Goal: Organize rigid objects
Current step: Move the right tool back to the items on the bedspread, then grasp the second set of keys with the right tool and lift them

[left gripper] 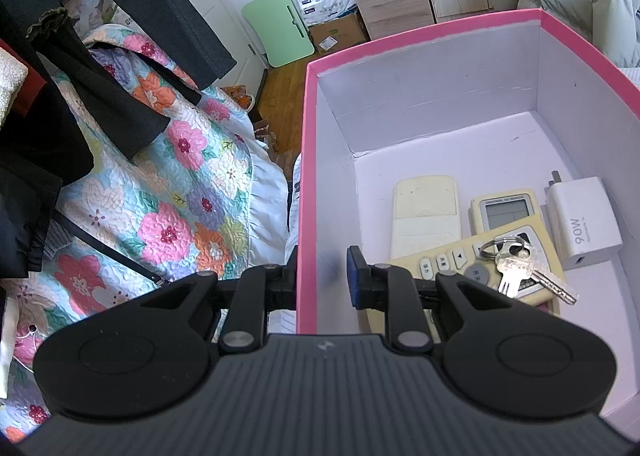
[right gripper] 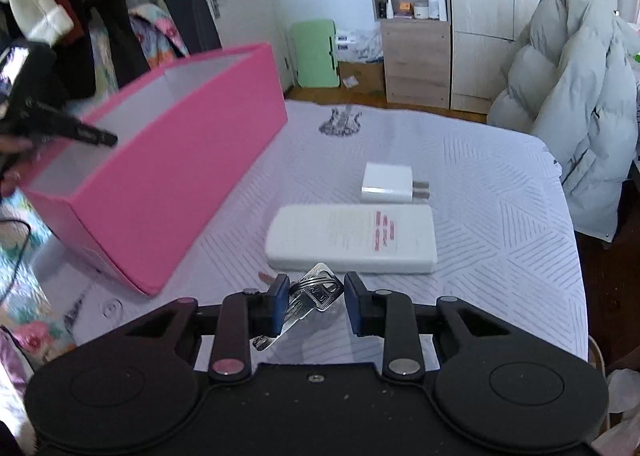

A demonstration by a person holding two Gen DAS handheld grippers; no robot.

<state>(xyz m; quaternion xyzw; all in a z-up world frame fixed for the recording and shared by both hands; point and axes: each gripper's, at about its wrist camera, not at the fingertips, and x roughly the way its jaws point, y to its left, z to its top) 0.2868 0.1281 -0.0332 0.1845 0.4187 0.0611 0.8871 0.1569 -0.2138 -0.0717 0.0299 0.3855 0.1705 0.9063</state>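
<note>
The left gripper (left gripper: 324, 276) straddles the left wall of the pink box (left gripper: 306, 176), one finger outside and one inside; a gap shows between the inner pad and the wall, so whether it clamps the wall I cannot tell. In the right wrist view the box is tilted, its near end raised off the bed. Inside it lie a cream remote (left gripper: 426, 212) face down, a remote with a grey display (left gripper: 504, 212), a yellowed button remote (left gripper: 480, 260) partly on top of it, a bunch of keys (left gripper: 520, 268) resting on that remote, and a white 90W charger (left gripper: 584, 224) beside the right wall. The right gripper (right gripper: 316, 304) hovers low over the bed with its fingers spread apart, and silver keys (right gripper: 308, 304) sit between them against the left pad, not pinched. Just beyond lie a white remote (right gripper: 352, 238) face down and, past it, a white plug adapter (right gripper: 388, 182). All rest on a pale patterned mattress cover (right gripper: 500, 216). A floral quilt (left gripper: 180, 192) lies left of the box, a puffer jacket (right gripper: 568, 96) at the right, and a wooden cabinet (right gripper: 416, 56) stands behind.
</note>
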